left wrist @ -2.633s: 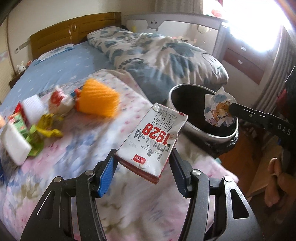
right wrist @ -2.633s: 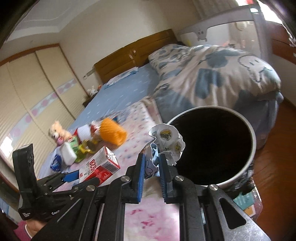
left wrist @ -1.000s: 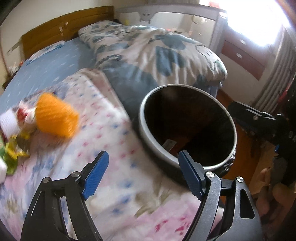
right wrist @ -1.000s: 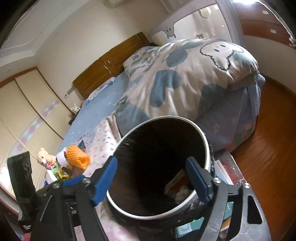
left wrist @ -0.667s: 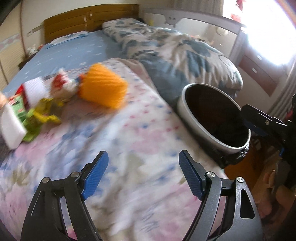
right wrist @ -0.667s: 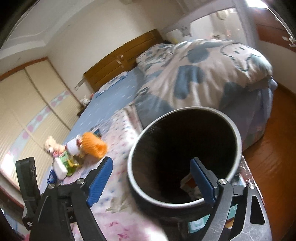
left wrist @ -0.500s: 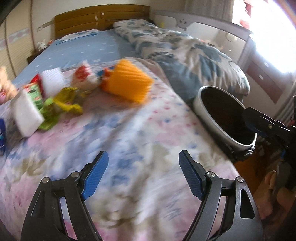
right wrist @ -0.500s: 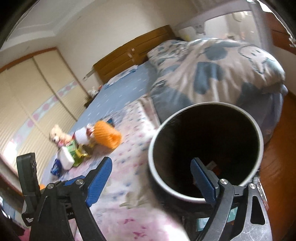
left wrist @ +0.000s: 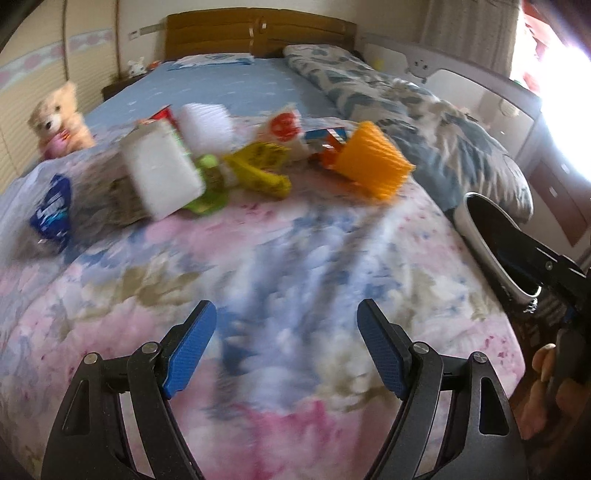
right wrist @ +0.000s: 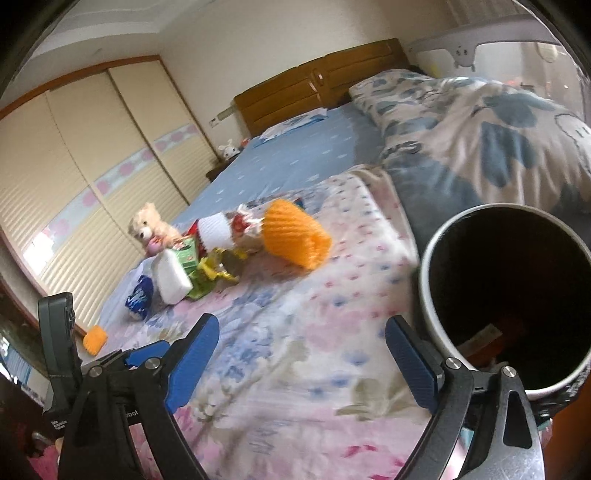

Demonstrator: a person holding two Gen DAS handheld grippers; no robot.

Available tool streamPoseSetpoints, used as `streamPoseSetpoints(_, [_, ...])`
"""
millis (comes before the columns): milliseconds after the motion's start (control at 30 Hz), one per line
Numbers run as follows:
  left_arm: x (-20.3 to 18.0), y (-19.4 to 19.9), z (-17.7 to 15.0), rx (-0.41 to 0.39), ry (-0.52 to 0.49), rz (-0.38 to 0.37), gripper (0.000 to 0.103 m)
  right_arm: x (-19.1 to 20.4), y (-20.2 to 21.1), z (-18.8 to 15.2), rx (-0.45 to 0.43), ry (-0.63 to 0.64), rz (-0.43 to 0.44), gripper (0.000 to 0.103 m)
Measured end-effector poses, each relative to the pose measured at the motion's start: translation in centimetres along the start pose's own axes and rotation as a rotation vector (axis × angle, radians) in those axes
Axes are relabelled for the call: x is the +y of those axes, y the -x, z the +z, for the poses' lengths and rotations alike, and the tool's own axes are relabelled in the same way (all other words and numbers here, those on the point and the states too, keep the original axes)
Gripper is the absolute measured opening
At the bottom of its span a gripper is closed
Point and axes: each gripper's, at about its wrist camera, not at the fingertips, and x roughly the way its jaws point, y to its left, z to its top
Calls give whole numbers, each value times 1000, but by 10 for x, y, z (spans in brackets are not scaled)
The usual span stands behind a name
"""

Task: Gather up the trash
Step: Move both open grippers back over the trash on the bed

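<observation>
A pile of trash lies mid-bed on the flowered blanket (left wrist: 295, 251): an orange foam net (left wrist: 373, 162), yellow wrapper (left wrist: 258, 166), white carton (left wrist: 162, 177), white foam sleeve (left wrist: 207, 125), blue packet (left wrist: 51, 206). The same pile shows in the right wrist view, with the orange net (right wrist: 295, 232) and white carton (right wrist: 171, 277). My left gripper (left wrist: 286, 347) is open and empty above the blanket, short of the pile. My right gripper (right wrist: 301, 362) is empty, its jaws still opening, beside the black bin (right wrist: 509, 306), which holds some trash at the bottom.
A teddy bear (left wrist: 59, 122) sits at the bed's left edge. A bunched blue-patterned duvet (left wrist: 424, 110) lies on the right, the wooden headboard (left wrist: 258, 29) behind. The bin's rim (left wrist: 480, 229) stands off the bed's right edge. Wardrobe doors (right wrist: 74, 166) line the left wall.
Both grippers let their trash go into the bin, then swung left away from it toward the pile on the bed. The right jaws have widened a little.
</observation>
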Motion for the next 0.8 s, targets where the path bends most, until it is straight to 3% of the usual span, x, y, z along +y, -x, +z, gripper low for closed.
streamPoseSetpoints(400, [58,-2,-9,19,126,91,81,31,-38,-5,49,88,33,93])
streamPoseSetpoints(800, [77,-15,21,5,190,144,83,27,-68,16,54,116,6,93])
